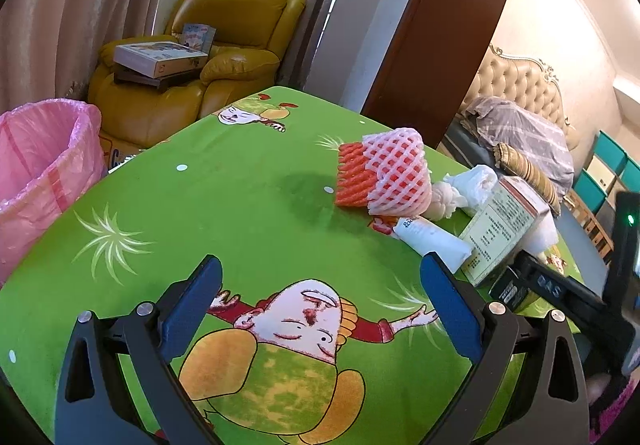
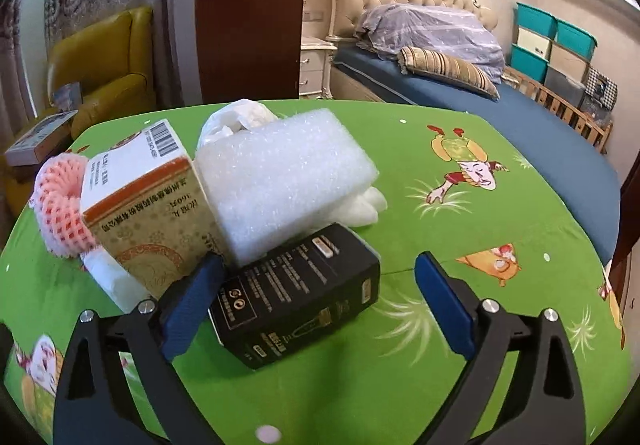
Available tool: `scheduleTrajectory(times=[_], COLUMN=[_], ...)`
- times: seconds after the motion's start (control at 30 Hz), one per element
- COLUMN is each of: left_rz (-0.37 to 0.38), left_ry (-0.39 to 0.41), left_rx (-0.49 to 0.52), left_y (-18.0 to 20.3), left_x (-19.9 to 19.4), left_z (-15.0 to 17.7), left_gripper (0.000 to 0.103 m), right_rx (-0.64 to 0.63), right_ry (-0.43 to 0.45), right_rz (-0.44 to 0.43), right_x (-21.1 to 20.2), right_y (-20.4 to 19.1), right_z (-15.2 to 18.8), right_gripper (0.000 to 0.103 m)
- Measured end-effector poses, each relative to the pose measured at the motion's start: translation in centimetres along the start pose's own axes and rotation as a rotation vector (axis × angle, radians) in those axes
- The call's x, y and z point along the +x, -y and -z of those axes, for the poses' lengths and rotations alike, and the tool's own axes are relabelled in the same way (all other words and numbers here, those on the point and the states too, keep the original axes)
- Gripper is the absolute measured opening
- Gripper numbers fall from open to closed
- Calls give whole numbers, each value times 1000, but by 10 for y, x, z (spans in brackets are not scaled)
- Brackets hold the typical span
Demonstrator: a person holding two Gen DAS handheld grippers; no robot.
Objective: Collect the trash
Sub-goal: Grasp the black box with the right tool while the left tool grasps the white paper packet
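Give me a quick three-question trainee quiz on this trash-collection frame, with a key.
1. True or false: the right gripper is clamped on the black box.
2. Which item lies between the tan carton and the clear table side? A) white foam block B) pink bin bag C) yellow armchair
3. Fill in: the left gripper holds ____.

Key:
1. False; the jaws stand open, with the box between them.
2. A
3. nothing; it stands open over the green tablecloth, with the pink-lined bin at the table's edge.
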State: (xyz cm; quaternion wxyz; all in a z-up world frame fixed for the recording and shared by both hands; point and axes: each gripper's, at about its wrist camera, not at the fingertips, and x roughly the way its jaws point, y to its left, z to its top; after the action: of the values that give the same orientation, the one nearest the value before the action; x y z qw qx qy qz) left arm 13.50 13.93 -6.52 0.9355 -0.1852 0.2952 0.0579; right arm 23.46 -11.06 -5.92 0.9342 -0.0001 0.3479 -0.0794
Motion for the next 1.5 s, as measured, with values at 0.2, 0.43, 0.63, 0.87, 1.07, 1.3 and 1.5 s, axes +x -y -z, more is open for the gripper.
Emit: scheduleTrajectory(times=[0.2,0.43,0.63,0.87,1.07,1.3,1.5], left_rz=[-1,-38,-28,-2,-3,-36,-43], left_ry=[4,-10,22,16,13,-8,-67], left_rx=[-5,51,22,11,8,79,217], left_y=[0,13,7,4,5,20,54], left_x=[0,3,-3,-3,-3,2,15], left_z=[-1,0,1,2,2,2,6], left_gripper=[93,93,93,93,93,93,93], right_rx=[6,100,63,49,96,73,80], right_ry=[-29,-40,-72,-144,-132,-123,-138], right_rz=[-6,-151,-115,-7,42,-117,-118], right_x=[-16,-26,-12,9,-10,-21,4], right_y=[48,66,2,5,90,100,85], right_z=[15,19,15,16,36,41,20], right_gripper=[92,89,89,88,87,86,80])
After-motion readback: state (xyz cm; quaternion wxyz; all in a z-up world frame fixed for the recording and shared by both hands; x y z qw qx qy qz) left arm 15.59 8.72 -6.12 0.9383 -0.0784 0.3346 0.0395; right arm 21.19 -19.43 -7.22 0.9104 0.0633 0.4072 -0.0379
